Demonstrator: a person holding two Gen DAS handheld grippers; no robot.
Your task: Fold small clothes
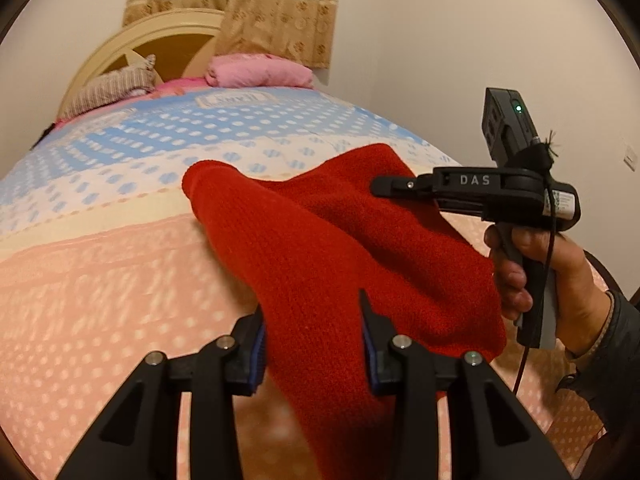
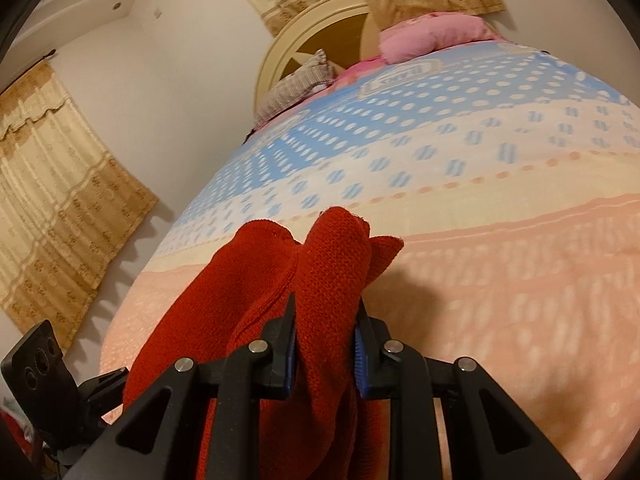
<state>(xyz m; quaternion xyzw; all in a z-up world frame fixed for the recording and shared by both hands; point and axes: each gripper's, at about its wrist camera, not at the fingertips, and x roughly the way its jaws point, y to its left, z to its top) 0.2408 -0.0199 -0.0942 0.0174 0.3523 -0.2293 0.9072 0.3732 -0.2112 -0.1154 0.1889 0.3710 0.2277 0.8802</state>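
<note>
**Red knit top held up over the bed**

The red knit top [image 1: 340, 248] is off the bed and hangs in the air between two grippers. It is soft and bunched, and its far end sticks out past the fingers.

The left gripper [image 1: 312, 344] has its two black fingers closed on one thick fold of the red top. The blue pads [image 1: 259, 354] press into the wool on both sides.

The right gripper [image 2: 326, 340] is clamped on another bunch of the same top. The wool is squeezed tight between its fingers and pokes up above them. From the left camera you can see this gripper from the side, with a person's hand [image 1: 536, 268] wrapped around its handle.

Under the top is a bedspread [image 2: 500, 280] with peach, cream and blue bands and lots of dots. At the far end of the bed lie a pink pillow [image 1: 260, 70] and a striped pillow [image 1: 112, 90], next to a round cream headboard [image 1: 120, 40]. Yellow curtains [image 2: 52, 184] hang on the walls
</note>
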